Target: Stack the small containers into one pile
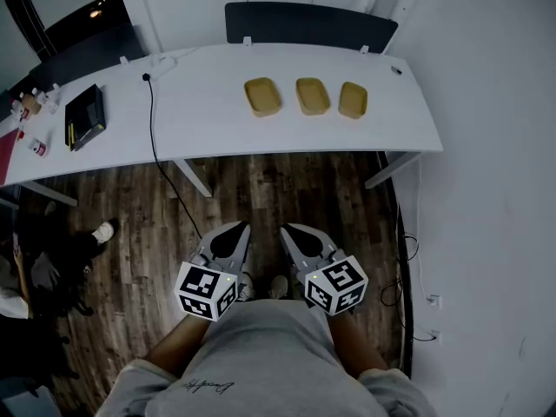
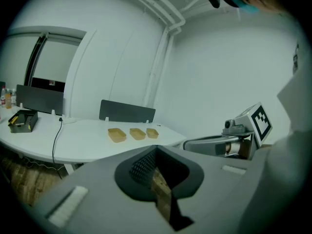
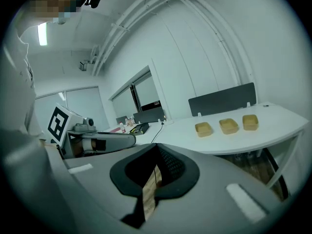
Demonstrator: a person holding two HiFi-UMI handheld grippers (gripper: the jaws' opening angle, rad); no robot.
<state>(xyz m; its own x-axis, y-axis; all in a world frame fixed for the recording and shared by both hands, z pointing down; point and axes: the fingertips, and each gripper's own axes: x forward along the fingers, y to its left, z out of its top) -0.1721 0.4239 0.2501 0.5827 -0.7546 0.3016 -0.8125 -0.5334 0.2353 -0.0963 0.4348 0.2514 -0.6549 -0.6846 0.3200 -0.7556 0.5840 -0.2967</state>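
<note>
Tan and shallow, the left container (image 1: 262, 96), middle container (image 1: 313, 95) and right container (image 1: 353, 100) lie in a row at about twelve o'clock in the head view. They sit apart from each other on the white table (image 1: 200, 120), with nothing stacked yet. The left gripper (image 1: 234, 229) and right gripper (image 1: 295, 231) hang side by side at six o'clock, close to the person's body over the wooden floor and well short of the table.

In the left gripper view the jaws are clenched tip to tip on nothing, angled slightly downward, and the row sits at eleven o'clock. In the right gripper view the jaws are likewise pressed together and empty, with the row at two o'clock.

The likely trouble is arriving with the jaws unopened. A closed tip would probably shove a light tray across the smooth top instead of gripping its rim. The right container lies nearest the table's end and could be pushed off. A tilted pinch might also seat one tray crooked in the next.
</note>
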